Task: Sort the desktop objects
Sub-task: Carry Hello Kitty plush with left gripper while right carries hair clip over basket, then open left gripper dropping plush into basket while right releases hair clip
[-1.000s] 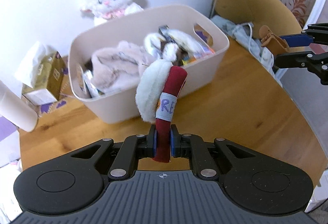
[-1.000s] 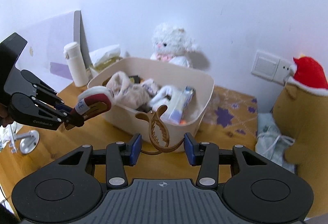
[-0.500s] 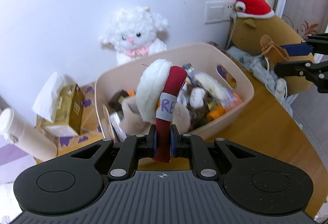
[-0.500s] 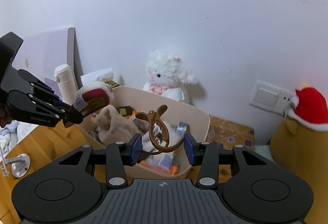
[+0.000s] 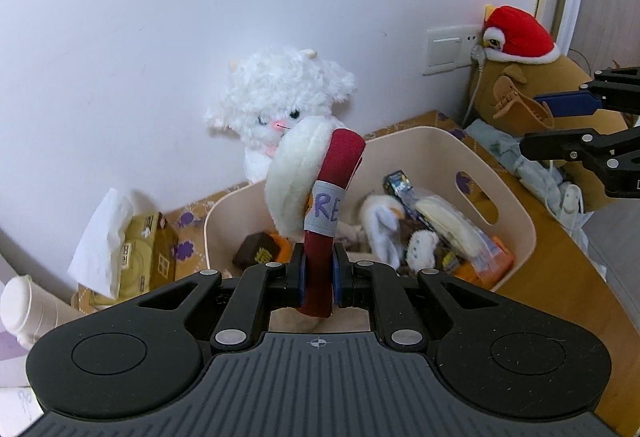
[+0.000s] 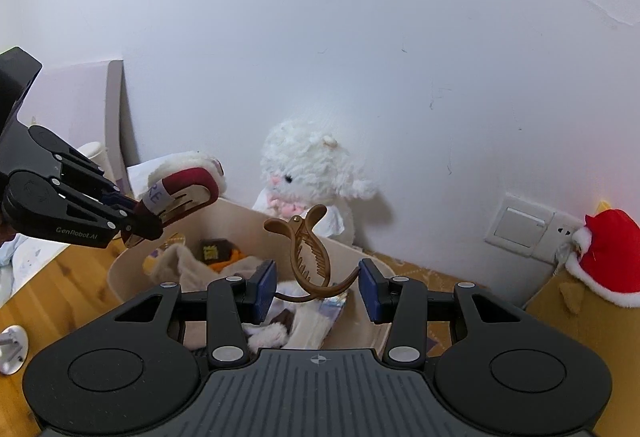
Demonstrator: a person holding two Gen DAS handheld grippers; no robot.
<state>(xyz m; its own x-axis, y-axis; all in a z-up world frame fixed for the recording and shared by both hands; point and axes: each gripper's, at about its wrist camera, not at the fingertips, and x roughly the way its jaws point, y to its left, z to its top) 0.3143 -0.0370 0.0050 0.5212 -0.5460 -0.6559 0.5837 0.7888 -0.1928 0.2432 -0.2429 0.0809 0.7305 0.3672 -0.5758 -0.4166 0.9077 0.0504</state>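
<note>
A white wall [image 6: 320, 37] fills the background, with a crack running across its upper part. Below it lies a wooden surface [image 5: 560, 277], visible at 3 o'clock of the left wrist view.

On the surface stands a beige storage bin [image 5: 516, 233], at the centre of both views. It holds a jumble of soft toys, packets and small boxes.

Behind the bin, at 12 o'clock, a fluffy white lamb toy [image 5: 280, 101] sits against the wall. At 2 o'clock of the left wrist view, a brown plush with a red Santa hat [image 5: 516, 33] leans beside a wall socket [image 5: 448, 51]. At 9 o'clock of that view sits a tissue box [image 5: 140, 253], with a white bottle [image 5: 24, 309] at 8 o'clock.

The left gripper [image 5: 318, 277] is clamped tight on a red headband with white fluffy trim [image 5: 320, 197], which stands up over the near rim of the bin. In the right wrist view the headband [image 6: 184, 185] hangs above the bin's left end, at 9 o'clock.

The right gripper [image 6: 318, 285] is part way closed, holding a brown hair claw clip [image 6: 308, 257] between its blue pads [image 6: 264, 285] above the bin.
</note>
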